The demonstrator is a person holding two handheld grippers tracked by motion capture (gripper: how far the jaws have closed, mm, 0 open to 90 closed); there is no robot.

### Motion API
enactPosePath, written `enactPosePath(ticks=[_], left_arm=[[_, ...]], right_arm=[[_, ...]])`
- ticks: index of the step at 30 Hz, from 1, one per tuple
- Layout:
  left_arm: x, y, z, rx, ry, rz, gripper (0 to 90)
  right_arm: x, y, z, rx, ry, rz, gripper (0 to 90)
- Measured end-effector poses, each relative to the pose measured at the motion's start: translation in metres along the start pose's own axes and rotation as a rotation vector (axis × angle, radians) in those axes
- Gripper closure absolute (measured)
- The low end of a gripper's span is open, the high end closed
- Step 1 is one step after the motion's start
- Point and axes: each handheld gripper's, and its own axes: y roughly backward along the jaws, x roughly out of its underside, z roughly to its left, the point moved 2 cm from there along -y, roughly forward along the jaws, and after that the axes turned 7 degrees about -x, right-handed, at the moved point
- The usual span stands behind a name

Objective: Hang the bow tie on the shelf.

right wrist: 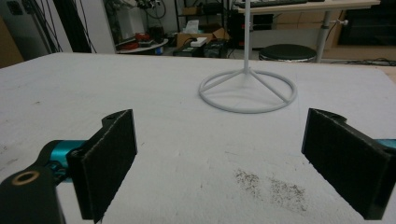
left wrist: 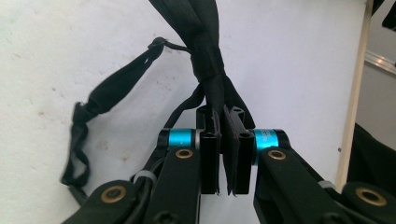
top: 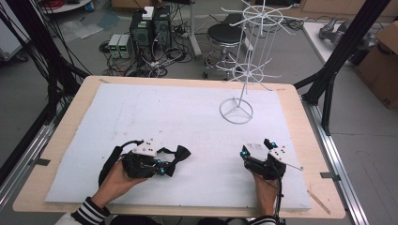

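Since the bow tie (top: 176,156) is soft, light fabric with a trailing strap, it'll flop; best held at the knot. Left tool (left wrist: 223,154) is clamped on one wing, well short of the white rack (top: 236,110). Right tool (right wrist: 219,158) gapes empty.

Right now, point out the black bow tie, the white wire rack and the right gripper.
black bow tie (left wrist: 210,65), left gripper view, its wrapped centre knot.
white wire rack (top: 236,111), high view, its ring base.
right gripper (right wrist: 219,158), right gripper view, midway between its open pads.
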Motion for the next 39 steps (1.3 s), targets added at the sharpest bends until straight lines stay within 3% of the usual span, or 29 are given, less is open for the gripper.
enactPosePath(ticks=[10, 27, 39], left_arm=[[-0.006, 0.013, 0.008, -0.055, 0.050, -0.120, 85.7], [-0.038, 0.032, 0.024, -0.083, 0.118, -0.327, 86.2], [-0.073, 0.035, 0.039, -0.108, 0.102, -0.371, 86.2]], right_arm=[[0.000, 0.000, 0.000, -0.001, -0.003, 0.001, 9.4], [0.000, 0.000, 0.001, -0.001, -0.003, 0.004, 9.4], [0.000, 0.000, 0.001, -0.002, -0.002, 0.004, 9.3]])
